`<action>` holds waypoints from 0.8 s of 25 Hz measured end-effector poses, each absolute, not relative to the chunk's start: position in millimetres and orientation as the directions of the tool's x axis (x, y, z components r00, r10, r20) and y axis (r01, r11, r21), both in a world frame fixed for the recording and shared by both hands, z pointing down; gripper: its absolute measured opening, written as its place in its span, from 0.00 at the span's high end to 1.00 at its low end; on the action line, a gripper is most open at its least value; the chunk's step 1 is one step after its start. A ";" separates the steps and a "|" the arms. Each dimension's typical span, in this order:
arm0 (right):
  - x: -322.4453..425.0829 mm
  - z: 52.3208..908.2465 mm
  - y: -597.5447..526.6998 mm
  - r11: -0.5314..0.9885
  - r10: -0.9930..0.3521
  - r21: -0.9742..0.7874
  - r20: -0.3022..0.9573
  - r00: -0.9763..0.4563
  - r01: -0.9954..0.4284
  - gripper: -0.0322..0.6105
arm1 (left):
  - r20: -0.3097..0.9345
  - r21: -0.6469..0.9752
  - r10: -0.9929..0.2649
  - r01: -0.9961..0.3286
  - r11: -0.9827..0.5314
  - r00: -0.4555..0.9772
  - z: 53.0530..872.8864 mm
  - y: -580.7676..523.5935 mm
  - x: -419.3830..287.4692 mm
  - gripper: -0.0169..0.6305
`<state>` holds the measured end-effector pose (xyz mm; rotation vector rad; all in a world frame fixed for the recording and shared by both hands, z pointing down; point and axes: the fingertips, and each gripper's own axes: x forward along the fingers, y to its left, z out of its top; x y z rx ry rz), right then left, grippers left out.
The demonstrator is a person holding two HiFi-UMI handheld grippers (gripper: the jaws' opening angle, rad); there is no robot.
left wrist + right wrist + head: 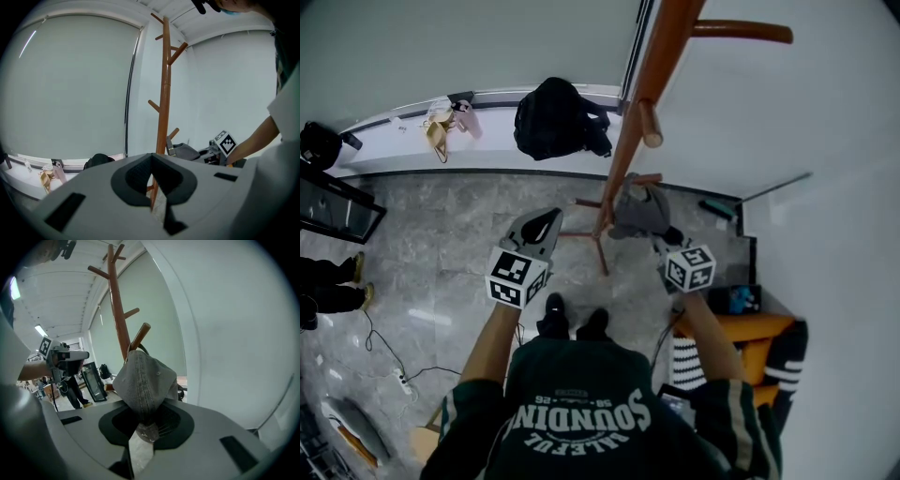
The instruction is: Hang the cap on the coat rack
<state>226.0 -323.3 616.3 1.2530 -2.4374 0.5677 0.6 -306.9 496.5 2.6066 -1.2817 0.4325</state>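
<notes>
Grey fabric cap [143,380] – clamped at its lower edge in the right hand-held gripper [145,422], crown up against a low peg of the brown wooden coat rack [118,310], at 3 o'clock of the pole in the head view. Left hand-held gripper [151,161] – jaws together, empty, at 9 o'clock of the pole.

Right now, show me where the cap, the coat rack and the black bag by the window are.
cap [145,380], right gripper view, on the grey crown panel.
coat rack [165,93], left gripper view, on the middle of its wooden pole.
black bag [551,117], head view, on the middle of its body.
</notes>
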 end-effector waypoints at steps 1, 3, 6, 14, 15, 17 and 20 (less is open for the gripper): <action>225.6 619.1 -323.6 0.525 -0.689 -0.195 0.474 -0.548 -0.829 0.86 | 0.347 0.053 -0.737 -0.797 -0.601 0.579 496.3 -306.1 -0.1 0.97; 225.3 625.6 -324.6 0.507 -0.689 -0.219 0.478 -0.545 -0.834 0.86 | 0.347 0.053 -0.738 -0.798 -0.601 0.579 496.2 -304.1 -0.6 0.97; 227.1 634.7 -328.6 0.473 -0.695 -0.252 0.482 -0.533 -0.844 0.86 | 0.345 0.051 -0.741 -0.800 -0.598 0.576 495.7 -302.1 -2.4 0.97; 234.4 645.1 -329.3 0.404 -0.703 -0.288 0.510 -0.496 -0.868 0.76 | 0.344 0.053 -0.744 -0.803 -0.594 0.573 493.7 -296.7 -8.4 0.97; 236.2 646.6 -328.8 0.399 -0.704 -0.283 0.514 -0.489 -0.872 0.75 | 0.343 0.053 -0.743 -0.802 -0.595 0.575 493.7 -296.6 -8.4 0.97; 241.3 649.5 -325.9 0.384 -0.710 -0.274 0.524 -0.471 -0.882 0.75 | 0.340 0.055 -0.740 -0.798 -0.600 0.580 493.6 -295.9 -7.4 0.97; 251.0 652.1 -318.1 0.342 -0.722 -0.268 0.539 -0.434 -0.901 0.74 | 0.336 0.054 -0.735 -0.791 -0.610 0.589 493.0 -294.5 -5.4 0.97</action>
